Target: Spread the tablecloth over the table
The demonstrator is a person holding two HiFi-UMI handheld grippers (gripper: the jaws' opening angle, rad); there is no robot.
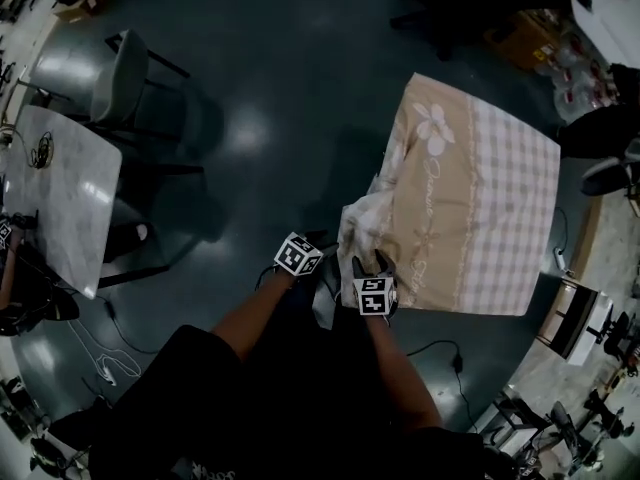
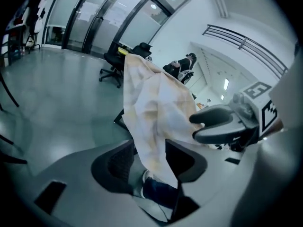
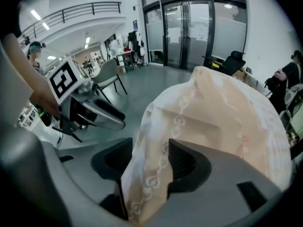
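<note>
The beige tablecloth (image 1: 470, 198), with a white flower print and a checked half, lies over a square table at the right of the head view. Its near left corner (image 1: 362, 230) is bunched up and shows its pale underside. Both grippers are at that corner, side by side. A fold of the cloth (image 2: 156, 117) hangs between the jaws of my left gripper (image 2: 149, 157), with a gap beside one pad. More lace-edged cloth (image 3: 213, 112) drapes through my right gripper (image 3: 151, 162), whose jaws stand wide. The table itself is hidden under the cloth.
A pale marble-topped table (image 1: 60, 198) and a grey chair (image 1: 120, 73) stand at the left. Office chairs and a seated person (image 2: 182, 67) are further back. Cables (image 1: 105, 363) lie on the dark glossy floor. Boxes and clutter (image 1: 530, 38) sit behind the covered table.
</note>
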